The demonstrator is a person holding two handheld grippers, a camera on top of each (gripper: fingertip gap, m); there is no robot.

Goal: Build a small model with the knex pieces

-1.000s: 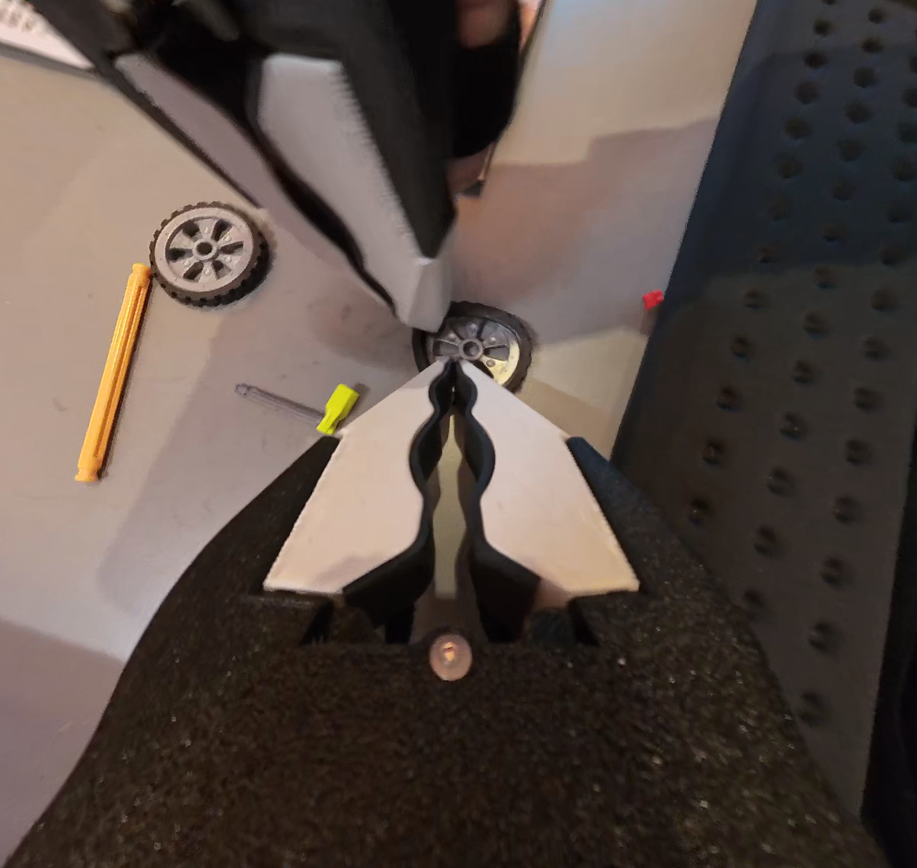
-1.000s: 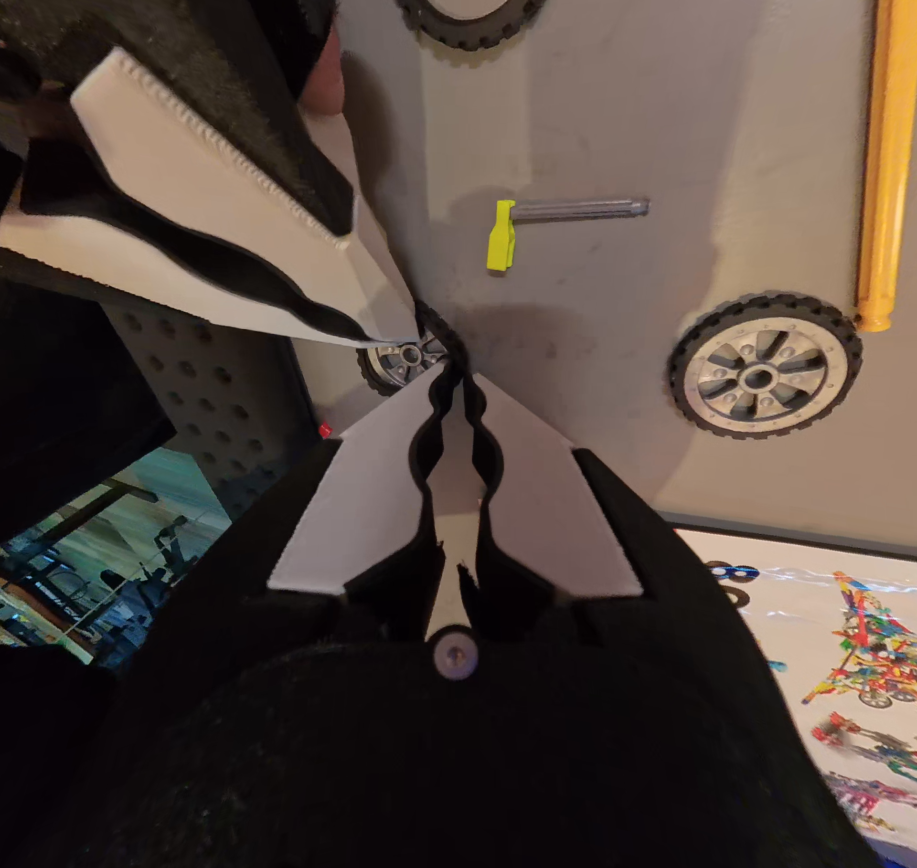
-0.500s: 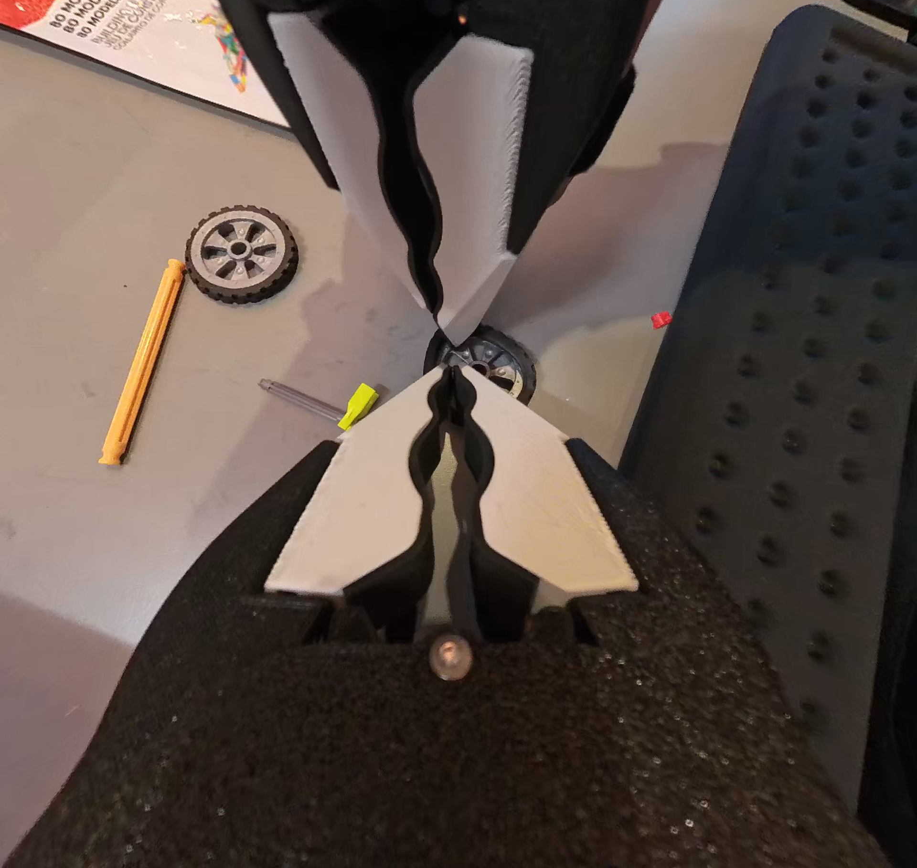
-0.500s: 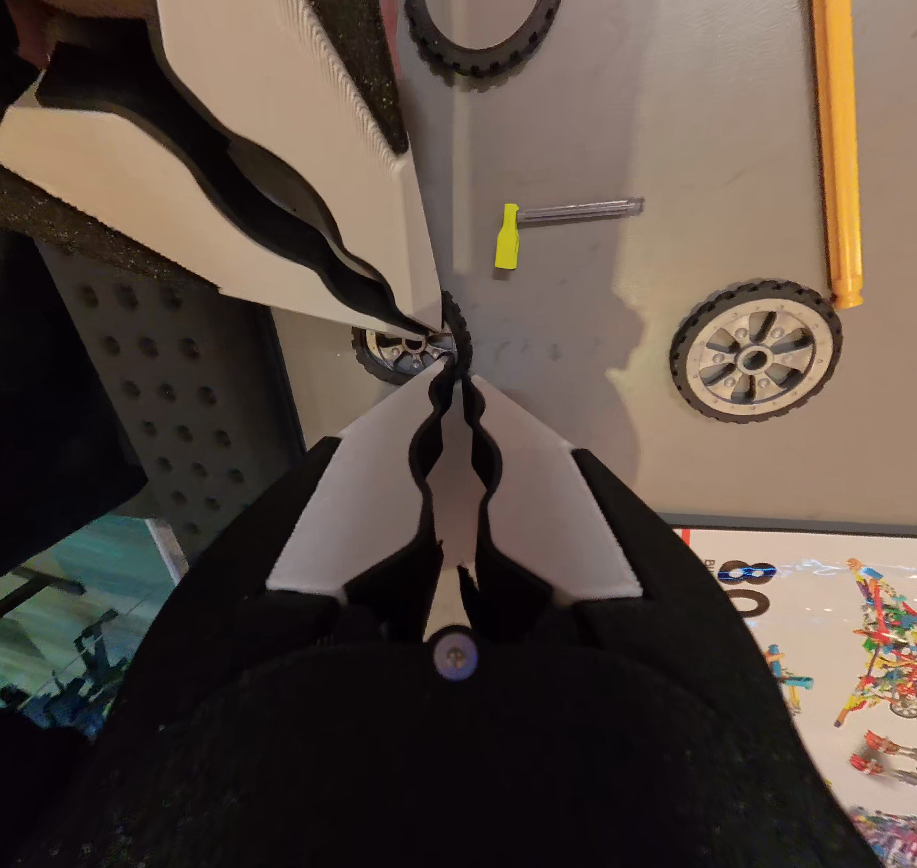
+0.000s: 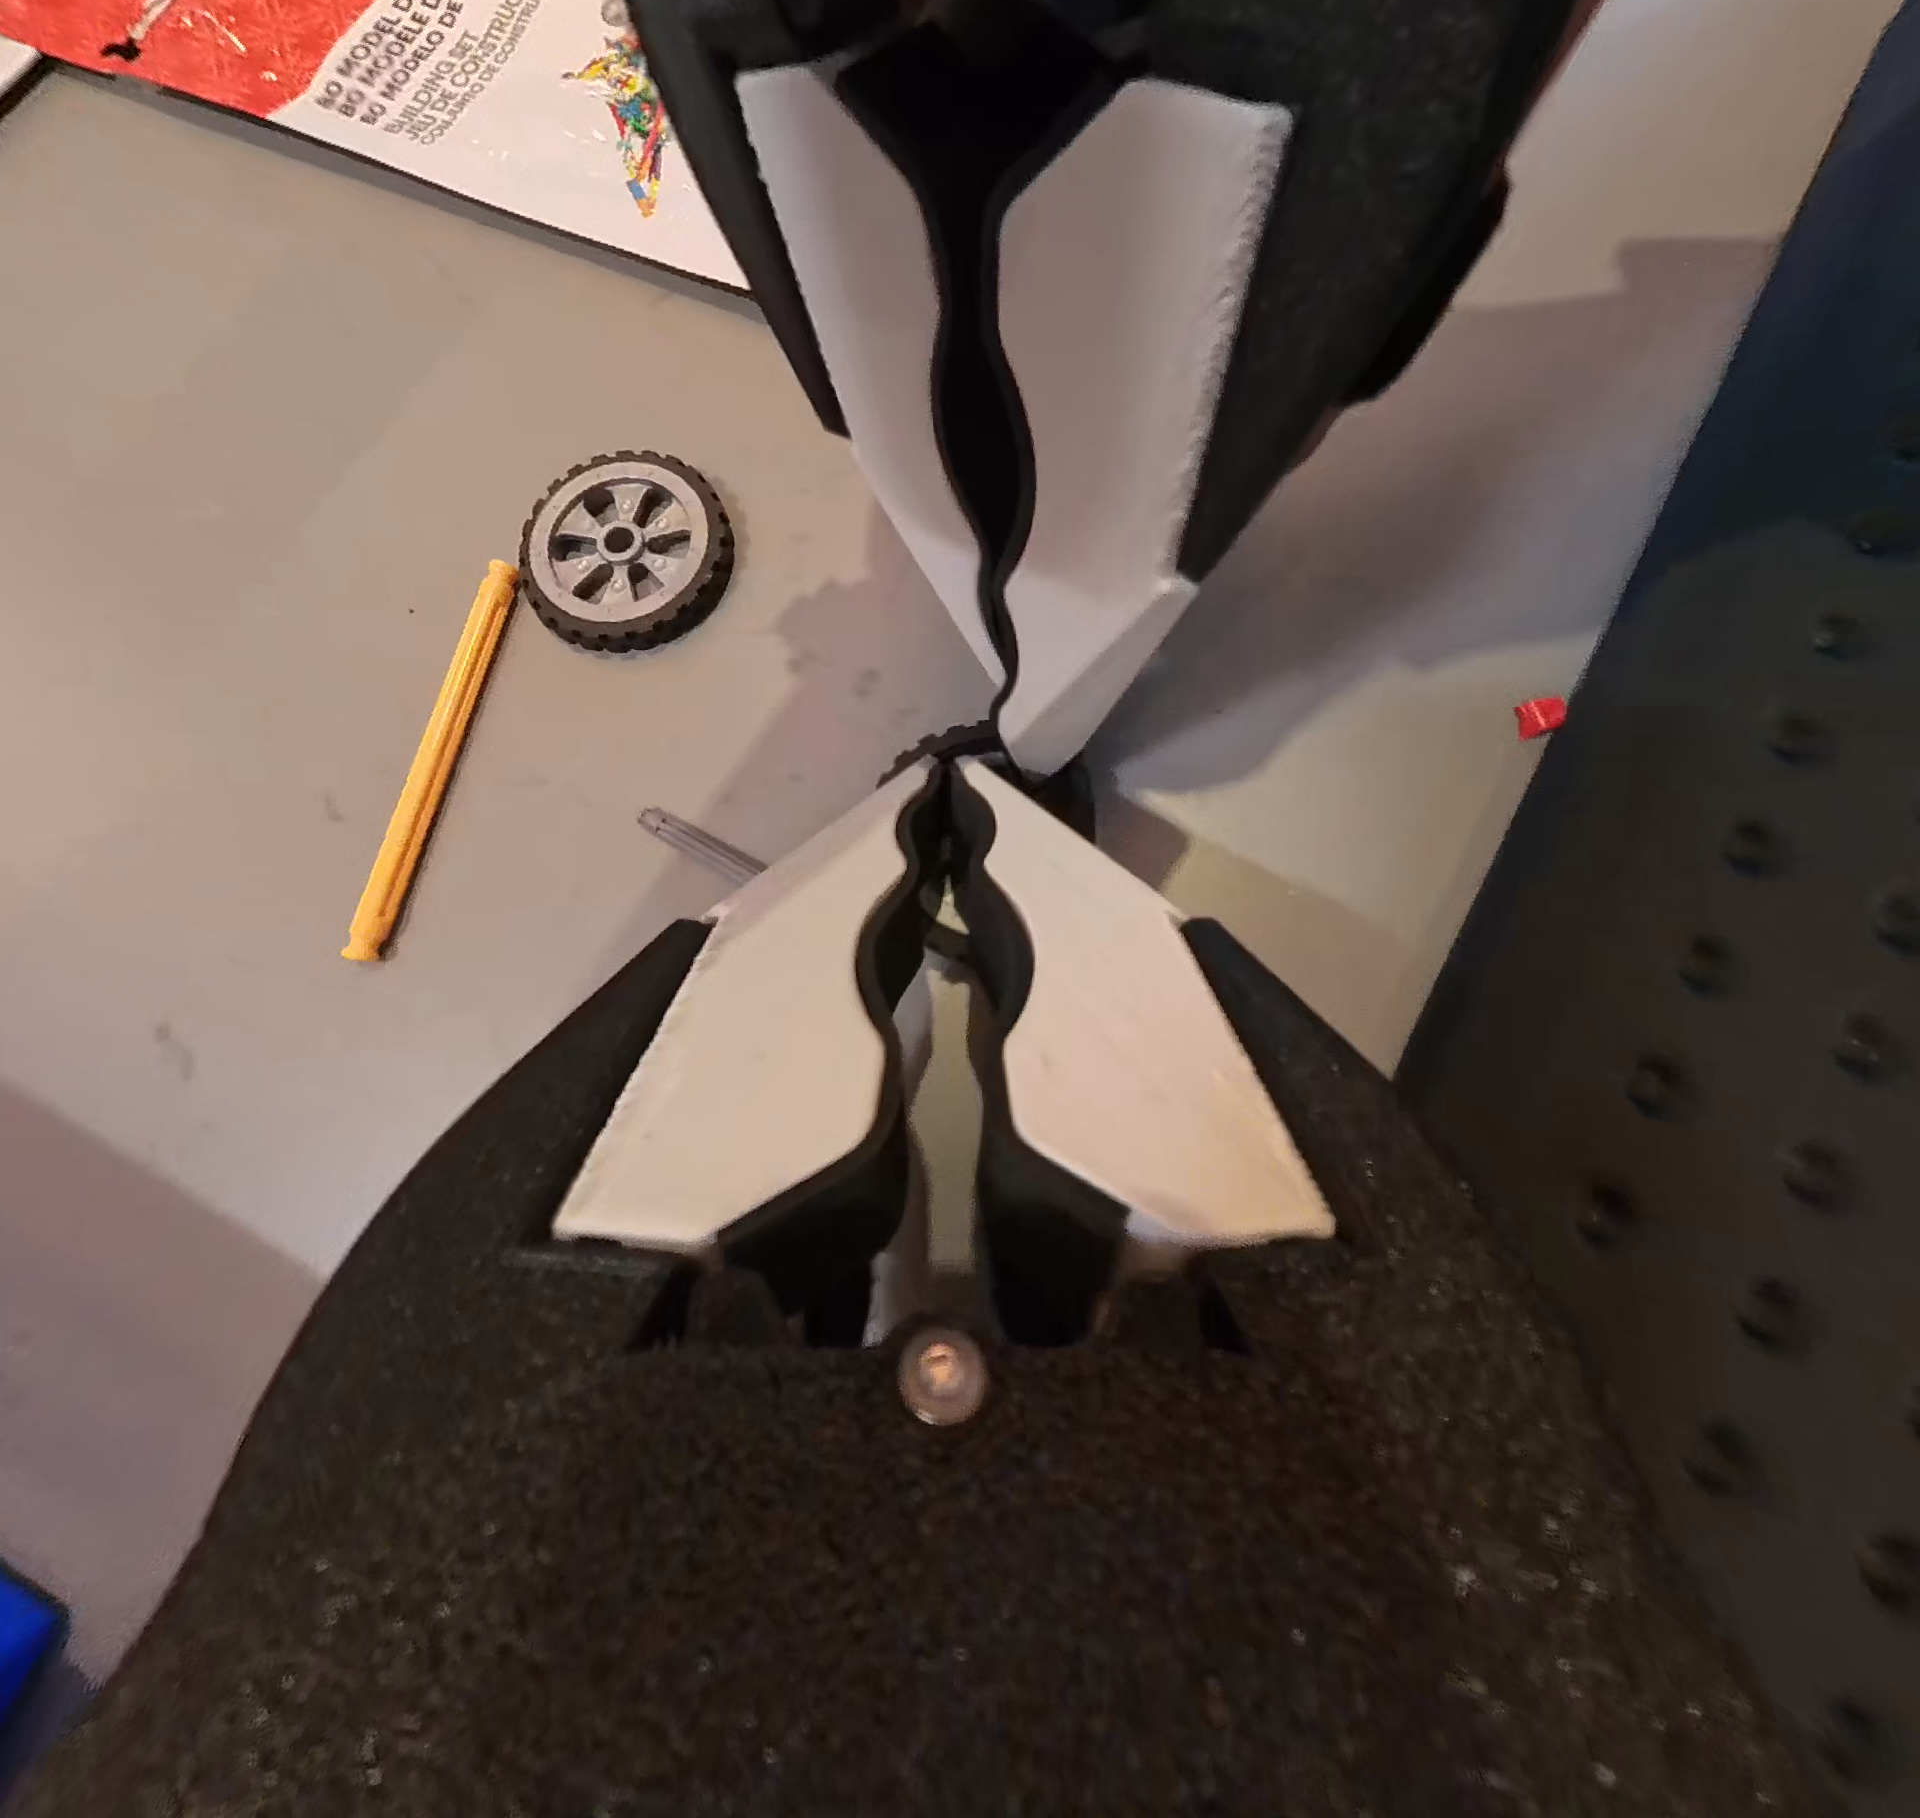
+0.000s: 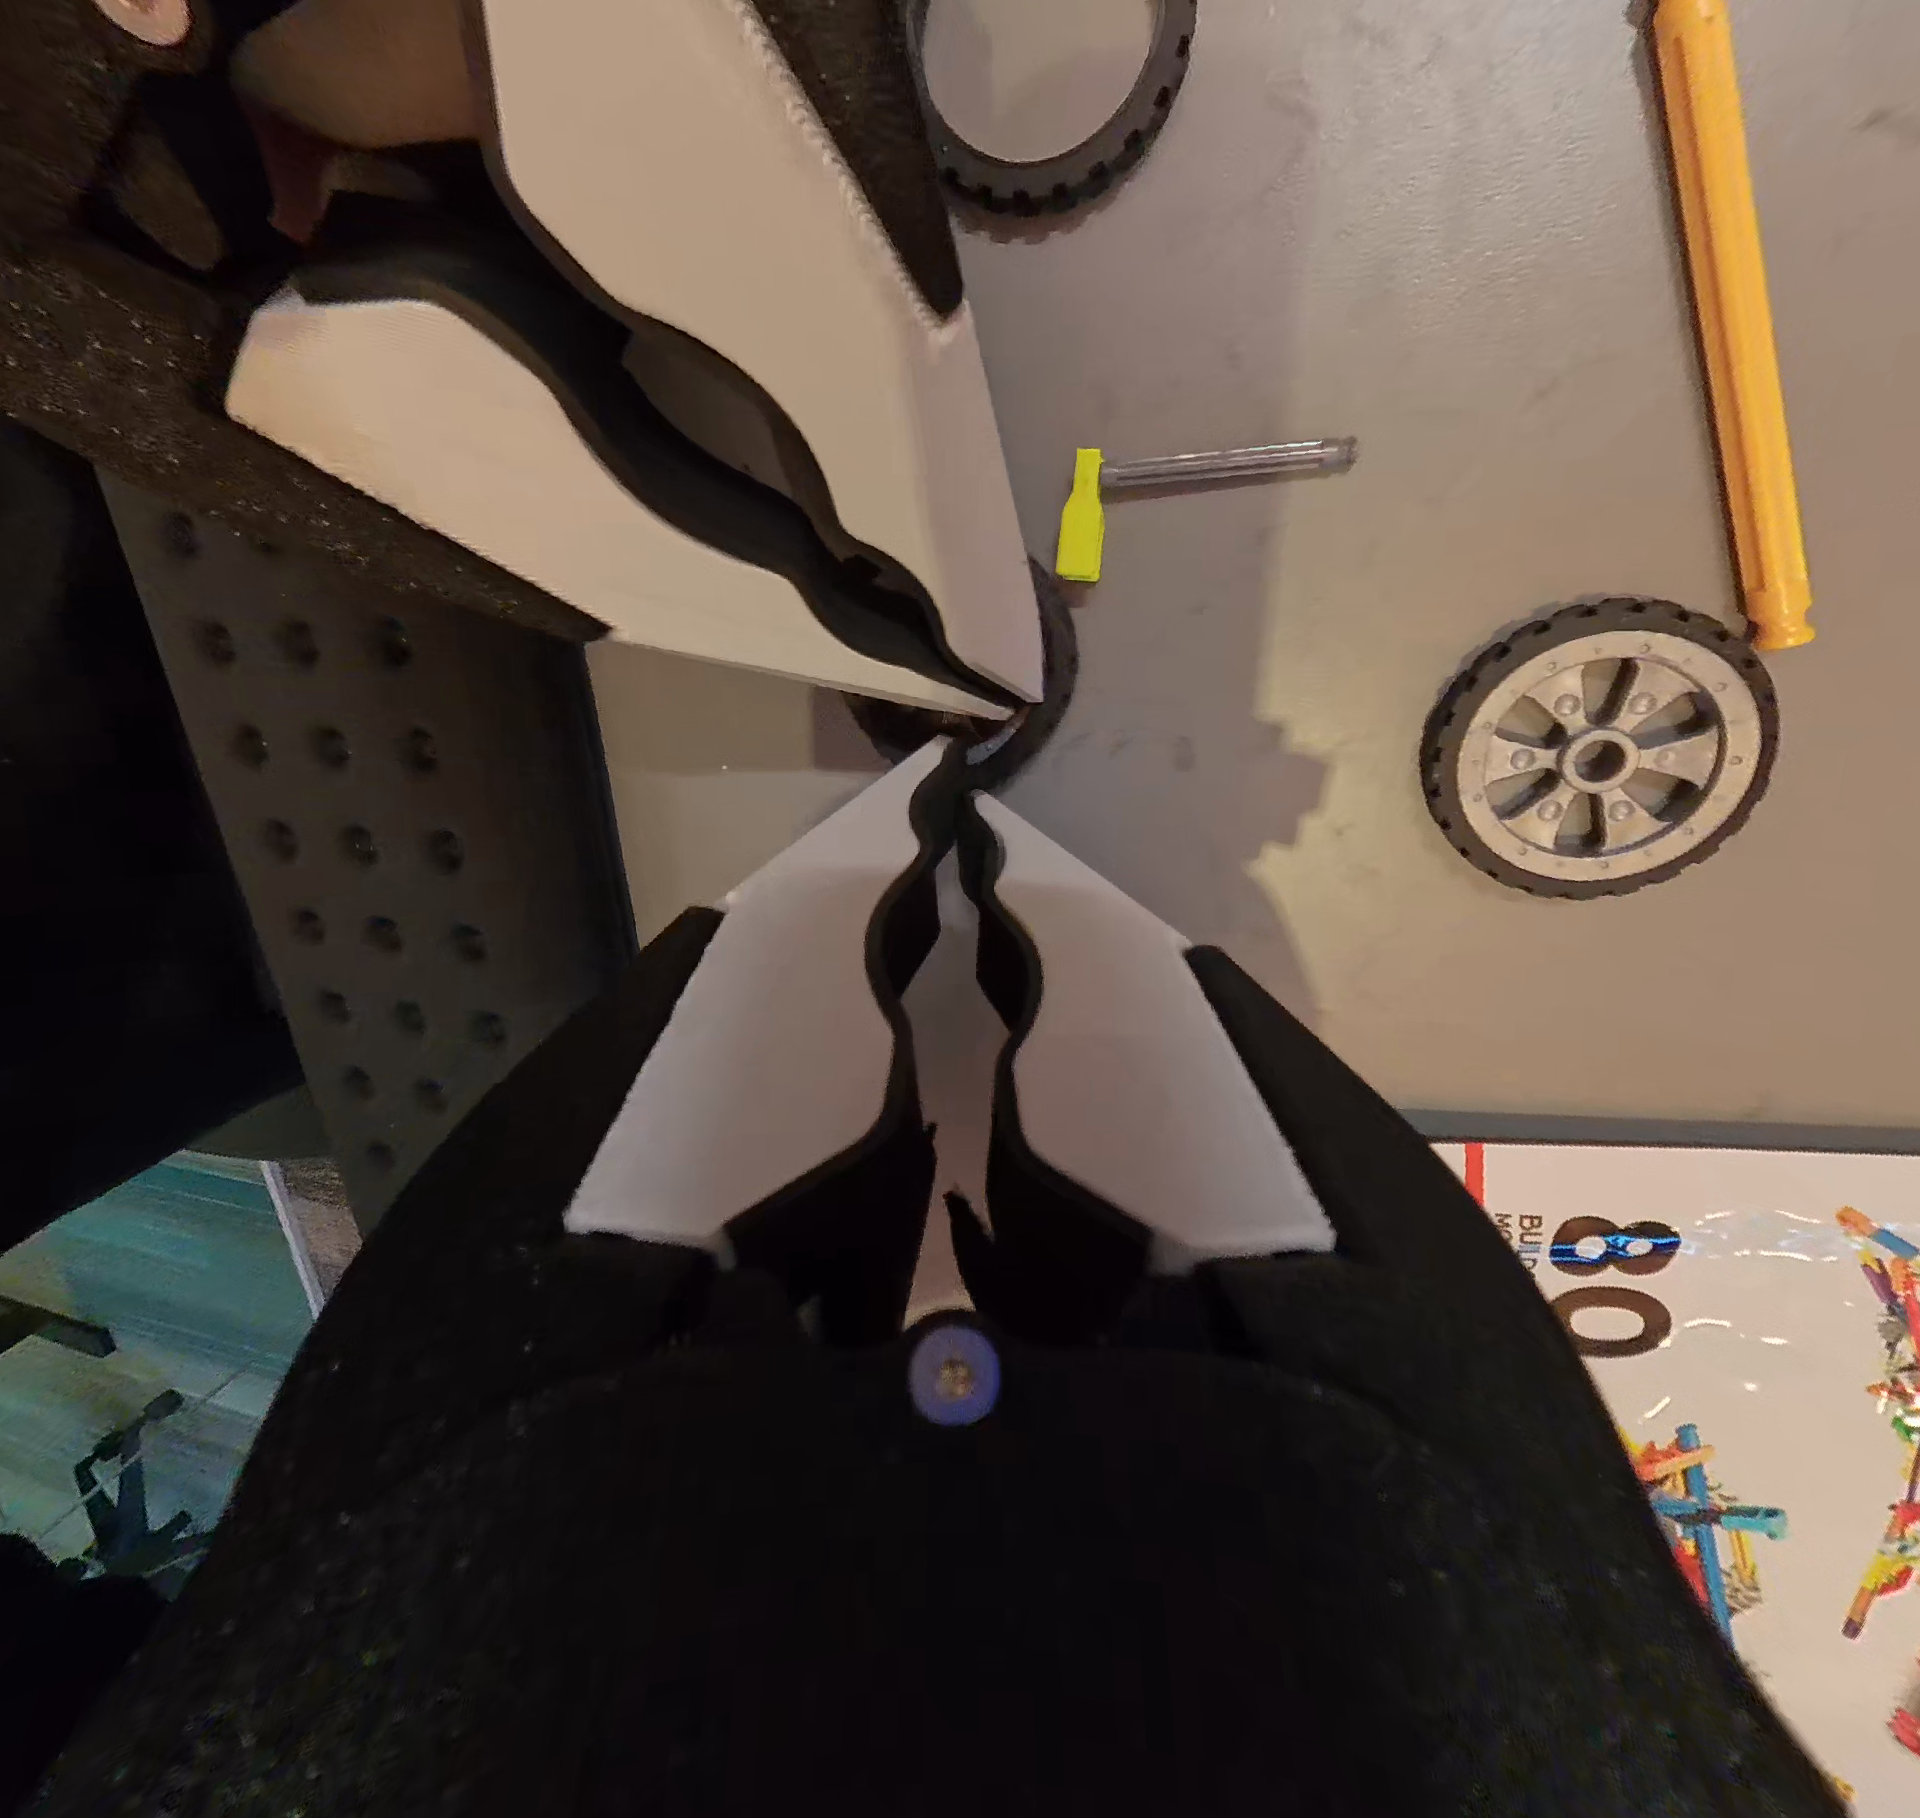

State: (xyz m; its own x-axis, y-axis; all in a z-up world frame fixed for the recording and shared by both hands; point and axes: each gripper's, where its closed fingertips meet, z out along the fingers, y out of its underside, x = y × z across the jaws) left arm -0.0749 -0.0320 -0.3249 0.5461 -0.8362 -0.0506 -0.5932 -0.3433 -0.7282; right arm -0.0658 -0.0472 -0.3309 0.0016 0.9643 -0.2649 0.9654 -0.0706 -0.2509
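Note:
A small grey wheel with a black tyre [image 5: 1072,794] is pinched between my two grippers above the grey table [image 5: 260,418]; the fingers hide most of it. My left gripper [image 5: 945,776] is shut on the wheel from below in its view. My right gripper [image 5: 1003,719] comes down tip to tip against it, also shut on the wheel. In the right wrist view my right gripper [image 6: 961,776] grips the tyre edge [image 6: 1055,656]. The left gripper [image 6: 1013,703] enters there from the upper left.
On the table lie a second grey wheel [image 5: 627,568] [image 6: 1595,760], a yellow rod [image 5: 431,776] [image 6: 1725,293], a clear rod with a lime connector [image 6: 1081,521] and a bare black tyre [image 6: 1049,64]. A dark perforated panel [image 5: 1714,937], a printed booklet [image 5: 416,54] and a small red piece [image 5: 1538,716] border them.
Both grippers have risen from the table with the wheel. The right gripper has swung round to face the left one head on. The fingers now hide more of the wheel.

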